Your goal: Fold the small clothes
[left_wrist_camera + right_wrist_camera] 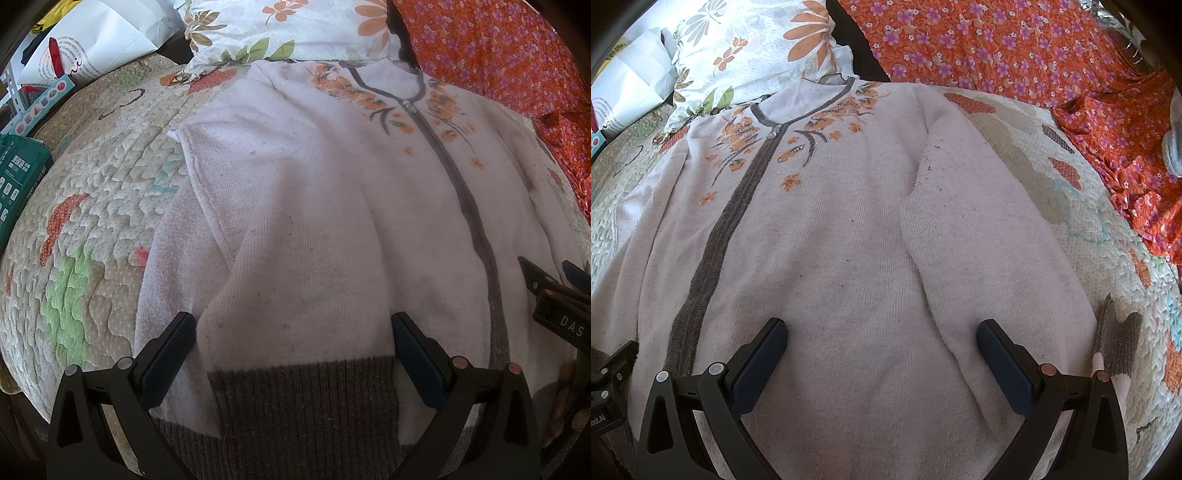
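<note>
A pale pink knit cardigan (332,192) with a grey zipper band (469,199), orange flower print and brown ribbed hem lies flat, front up, on a quilted bed cover. Its left sleeve (280,280) is folded over the body, brown cuff (306,398) near me. My left gripper (293,336) is open, its fingers either side of that sleeve just above the cuff. In the right wrist view the cardigan (827,229) fills the middle and its right sleeve (979,229) lies alongside the body. My right gripper (881,343) is open over the lower body. It also shows at the left wrist view's right edge (554,288).
A quilted cover (92,206) lies under the cardigan. A floral pillow (288,26) and white paper bag (92,40) sit at the far end. Orange flowered cloth (1052,55) lies to the right. A green box (18,177) is at the left edge.
</note>
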Action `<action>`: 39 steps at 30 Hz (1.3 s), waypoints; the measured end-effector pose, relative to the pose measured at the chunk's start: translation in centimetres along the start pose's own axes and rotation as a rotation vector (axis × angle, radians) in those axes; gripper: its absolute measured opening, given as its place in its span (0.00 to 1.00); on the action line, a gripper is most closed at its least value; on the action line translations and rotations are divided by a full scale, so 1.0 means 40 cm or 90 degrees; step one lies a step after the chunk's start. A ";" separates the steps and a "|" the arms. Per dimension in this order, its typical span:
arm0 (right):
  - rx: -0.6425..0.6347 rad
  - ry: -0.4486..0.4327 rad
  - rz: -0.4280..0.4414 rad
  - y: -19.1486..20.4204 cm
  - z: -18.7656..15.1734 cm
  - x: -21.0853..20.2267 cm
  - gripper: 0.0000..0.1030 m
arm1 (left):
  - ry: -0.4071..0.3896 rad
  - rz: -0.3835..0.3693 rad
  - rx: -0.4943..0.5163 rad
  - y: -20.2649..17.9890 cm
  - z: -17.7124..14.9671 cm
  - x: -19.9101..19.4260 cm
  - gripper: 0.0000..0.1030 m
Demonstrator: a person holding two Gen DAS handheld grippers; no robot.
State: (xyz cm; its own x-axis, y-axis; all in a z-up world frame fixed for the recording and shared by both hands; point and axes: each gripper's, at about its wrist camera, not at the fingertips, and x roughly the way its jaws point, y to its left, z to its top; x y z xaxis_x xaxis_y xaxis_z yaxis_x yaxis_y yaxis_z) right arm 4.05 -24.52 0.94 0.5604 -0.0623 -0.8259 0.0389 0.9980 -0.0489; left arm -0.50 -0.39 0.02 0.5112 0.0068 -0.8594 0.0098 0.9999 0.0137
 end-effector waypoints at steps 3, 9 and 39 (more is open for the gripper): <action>0.000 -0.001 0.000 -0.001 0.000 0.000 1.00 | -0.004 0.000 -0.001 -0.003 0.002 -0.004 1.00; 0.000 -0.002 -0.001 0.000 0.001 0.000 1.00 | -0.004 -0.001 -0.003 -0.006 -0.001 -0.005 1.00; -0.001 -0.007 -0.004 0.000 0.003 0.001 1.00 | 0.044 -0.098 -0.056 0.146 0.029 -0.035 0.32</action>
State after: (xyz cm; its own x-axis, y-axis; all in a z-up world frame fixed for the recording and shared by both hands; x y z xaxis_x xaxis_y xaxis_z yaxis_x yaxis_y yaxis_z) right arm 4.16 -24.53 0.98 0.5687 -0.0689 -0.8197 0.0414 0.9976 -0.0551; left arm -0.16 5.42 1.89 0.4494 -0.1485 -0.8809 0.0062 0.9866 -0.1631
